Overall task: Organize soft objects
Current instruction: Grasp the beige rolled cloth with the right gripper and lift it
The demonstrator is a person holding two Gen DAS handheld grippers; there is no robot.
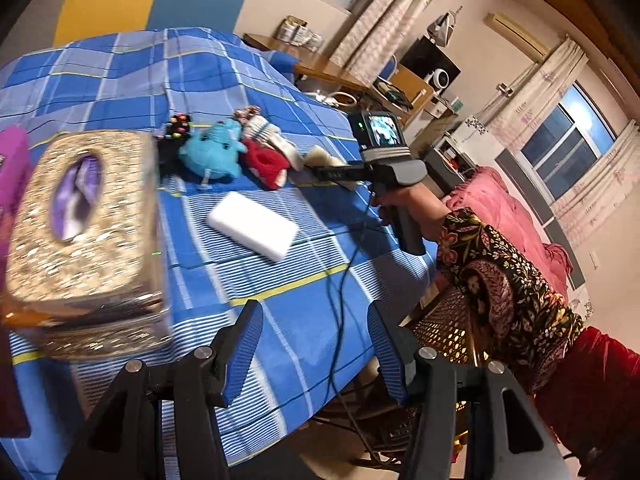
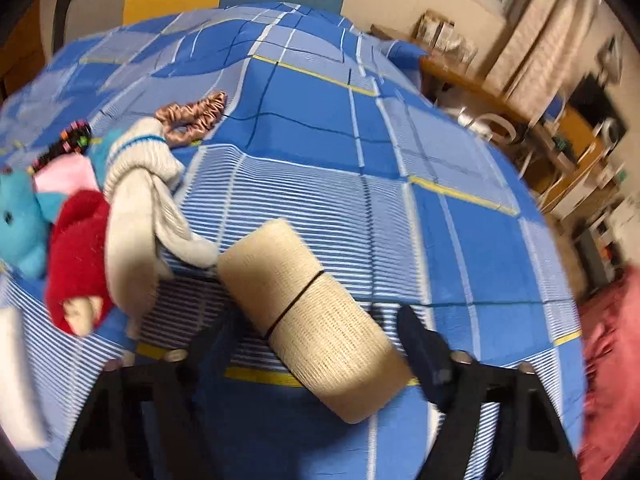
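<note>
A cream bandage roll [image 2: 316, 328] with a black band lies slantwise on the blue checked cloth [image 2: 460, 240]. My right gripper [image 2: 320, 340] straddles it, and I see narrow gaps at both pads, so it is open. To the left lie a white sock [image 2: 136, 208], a red plush [image 2: 76, 248] and a blue plush [image 2: 20, 228]. In the left wrist view my left gripper [image 1: 316, 354] hangs open and empty over the cloth's near edge. Ahead of it are a white sponge [image 1: 254, 225], the blue plush [image 1: 214, 152], the red plush [image 1: 266, 164] and the right gripper [image 1: 324, 171] in a person's hand.
A glittery gold tissue box [image 1: 84, 216] stands at the left, close to my left fingers. A pink scrunchie [image 2: 192, 118] and a beaded hair tie [image 2: 72, 136] lie farther back. A black cable [image 1: 340, 280] crosses the cloth. A woven basket [image 1: 448, 328] sits below the table edge.
</note>
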